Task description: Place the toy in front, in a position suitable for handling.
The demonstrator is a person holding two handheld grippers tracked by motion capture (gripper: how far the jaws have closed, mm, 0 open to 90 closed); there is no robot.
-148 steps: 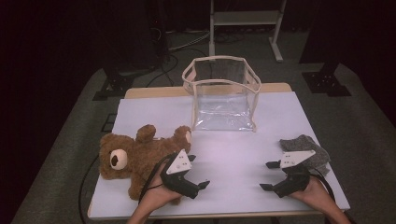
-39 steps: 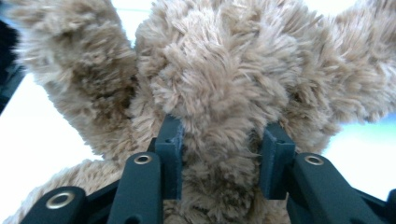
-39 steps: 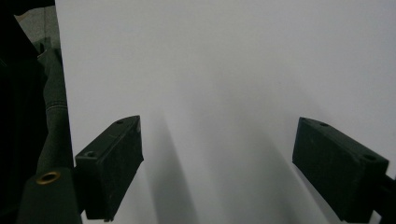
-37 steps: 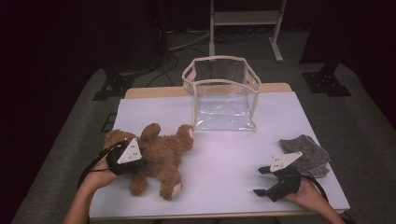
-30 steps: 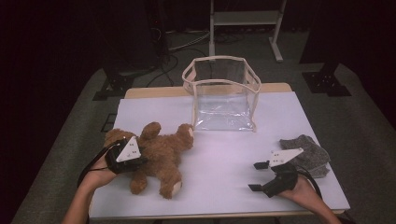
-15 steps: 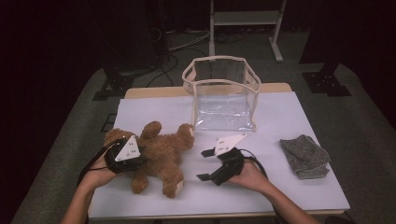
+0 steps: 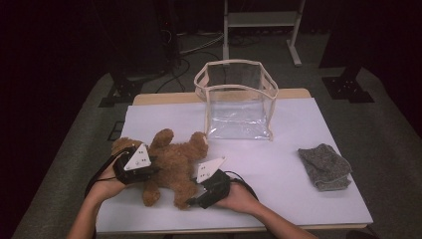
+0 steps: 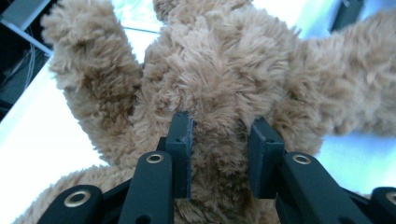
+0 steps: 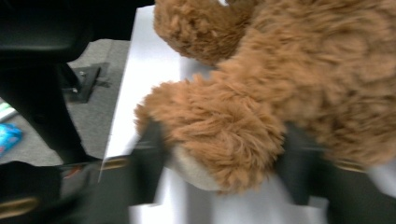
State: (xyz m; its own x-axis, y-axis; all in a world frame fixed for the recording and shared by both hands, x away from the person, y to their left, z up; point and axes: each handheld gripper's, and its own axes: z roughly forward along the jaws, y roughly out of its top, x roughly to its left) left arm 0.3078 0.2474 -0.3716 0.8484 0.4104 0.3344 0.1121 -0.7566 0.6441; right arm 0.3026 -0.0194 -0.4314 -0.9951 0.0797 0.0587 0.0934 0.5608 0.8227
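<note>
A brown teddy bear (image 7: 171, 162) lies on the white table (image 7: 283, 164) at the front left. My left gripper (image 7: 153, 172) is shut on the fur of its body, and the left gripper view shows a fold of fur (image 8: 224, 70) pinched between the jaws of that gripper (image 8: 222, 126). My right gripper (image 7: 193, 200) is at the bear's near leg. In the blurred right gripper view, the bear's foot (image 9: 219, 140) fills the gap between the jaws of the right gripper (image 9: 219, 158). These jaws have just been closing and fur touches both.
A clear plastic bag (image 7: 239, 107) with a beige rim stands open at the back middle of the table. A crumpled grey cloth (image 7: 326, 167) lies at the right. Dark floor, cables and stand legs surround the table.
My right gripper has swept left from beside the grey cloth to the bear's leg, and its jaws have narrowed around the foot. The left gripper and the bear have stayed put.
</note>
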